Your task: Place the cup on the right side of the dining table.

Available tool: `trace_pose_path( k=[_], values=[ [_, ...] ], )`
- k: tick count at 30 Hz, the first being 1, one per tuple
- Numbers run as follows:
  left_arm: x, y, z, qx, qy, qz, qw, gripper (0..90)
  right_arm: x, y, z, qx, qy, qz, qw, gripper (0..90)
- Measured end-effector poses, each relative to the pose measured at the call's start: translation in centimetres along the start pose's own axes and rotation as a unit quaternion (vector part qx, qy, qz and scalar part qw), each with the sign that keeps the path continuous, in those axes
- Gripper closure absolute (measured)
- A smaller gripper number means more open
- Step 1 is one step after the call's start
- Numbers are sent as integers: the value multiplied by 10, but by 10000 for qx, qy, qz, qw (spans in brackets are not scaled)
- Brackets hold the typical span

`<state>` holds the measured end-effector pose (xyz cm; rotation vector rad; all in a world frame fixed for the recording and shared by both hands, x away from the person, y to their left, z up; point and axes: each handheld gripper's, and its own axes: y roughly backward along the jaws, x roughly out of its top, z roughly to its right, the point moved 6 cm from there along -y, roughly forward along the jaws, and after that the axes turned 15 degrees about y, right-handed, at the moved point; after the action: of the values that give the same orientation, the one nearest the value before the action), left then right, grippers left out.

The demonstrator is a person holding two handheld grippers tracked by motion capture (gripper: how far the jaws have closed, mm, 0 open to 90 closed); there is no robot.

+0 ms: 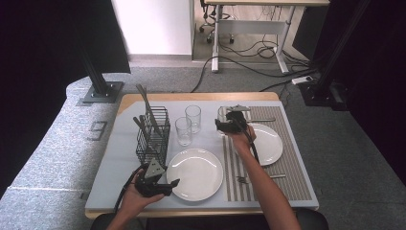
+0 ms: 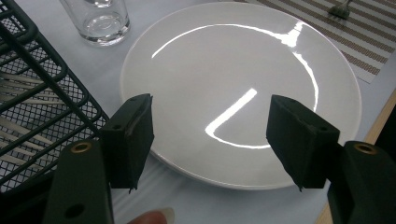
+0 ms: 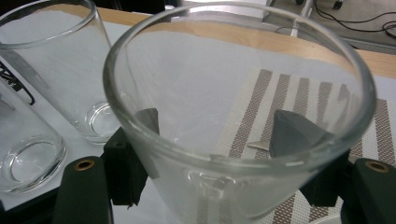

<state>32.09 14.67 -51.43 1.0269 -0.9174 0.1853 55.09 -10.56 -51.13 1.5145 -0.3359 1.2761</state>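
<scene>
Right gripper view puts our right gripper (image 3: 219, 140) with its fingers (image 3: 133, 158) on either side of a clear glass (image 3: 233, 93), low on its wall; the pads look pressed to the wall, so we read it as gripped. We see the same in the high view, where the right gripper (image 1: 233, 123) holds that glass (image 1: 224, 115) at the far left corner of the striped placemat (image 1: 287, 163), beside a white plate (image 1: 270, 143) lying on the mat. Two more glasses (image 3: 60, 70) stand just to one side on the worktop (image 1: 115, 177).

Left gripper view shows our left gripper (image 2: 210, 140) with its fingers (image 2: 130, 137) spread apart and empty, hovering over the near rim of a second white plate (image 2: 233, 79). A black wire basket (image 2: 32, 93) sits just beside it, and the high view shows the left gripper (image 1: 155, 184) at the near edge of the worktop.

We judge the glass to be rigid, smooth and slippery, light enough for one gripper but fragile if knocked or squeezed hard. It flares toward the rim, so a hold low on the straight wall seems safest: the fingers can slide on a wall that widens. We would keep it upright and set it down gently, well apart from the neighbouring glasses
</scene>
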Motion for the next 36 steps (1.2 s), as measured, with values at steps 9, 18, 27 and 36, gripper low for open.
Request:
trace_pose_path(
  k=[9,18,27,36],
  values=[
    [0,0,0,4,-3,-7,10000,322,-4,-3,6,-71,-27,-59,10000,302],
    [0,0,-1,2,1,-14,10000,322,-7,-6,11,-145,-87,-106,9998,301],
    [-1,0,0,4,0,-17,10000,322,-10,-9,15,-199,-103,-159,9996,302],
    [0,0,-1,8,1,-15,10000,322,-12,-12,16,-205,-122,-193,9995,301]
  ],
)
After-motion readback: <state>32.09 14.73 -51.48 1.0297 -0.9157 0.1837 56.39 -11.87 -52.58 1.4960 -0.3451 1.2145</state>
